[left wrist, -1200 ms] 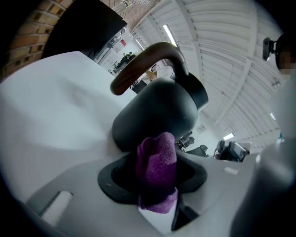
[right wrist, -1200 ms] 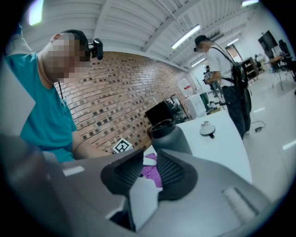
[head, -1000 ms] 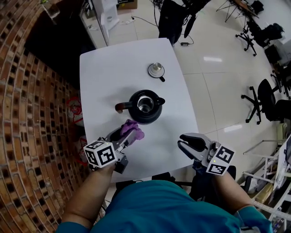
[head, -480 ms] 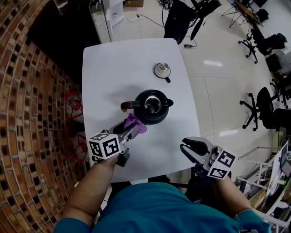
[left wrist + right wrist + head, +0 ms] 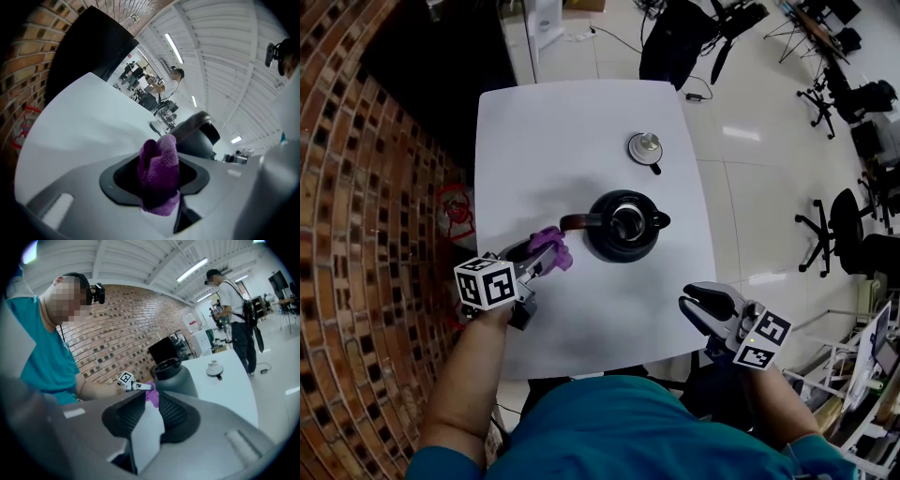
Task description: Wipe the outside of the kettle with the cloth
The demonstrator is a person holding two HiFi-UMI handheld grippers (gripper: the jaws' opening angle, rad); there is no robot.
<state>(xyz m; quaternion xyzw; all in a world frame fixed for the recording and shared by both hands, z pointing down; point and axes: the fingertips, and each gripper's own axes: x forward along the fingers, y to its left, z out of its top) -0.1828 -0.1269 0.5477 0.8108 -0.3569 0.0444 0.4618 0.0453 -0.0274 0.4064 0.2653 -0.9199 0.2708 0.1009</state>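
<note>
The right gripper (image 5: 705, 305) hung spread and empty by the near right corner of the table (image 5: 572, 122). The left gripper (image 5: 542, 262) pinched the cloth (image 5: 159, 176) just beside the handle of the kettle (image 5: 623, 225) at mid-table. With nothing steadying the open kettle, a hard wipe could have slid or tipped it toward its lid (image 5: 645, 148), nearer the far edge.

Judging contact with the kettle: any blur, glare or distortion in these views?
Head view: sharp, fisheye-bowed table edges, glare on the floor, kettle clear. Left gripper view: cloth close and soft, dark corners. Right gripper view: near jaws blurred, kettle readable.
</note>
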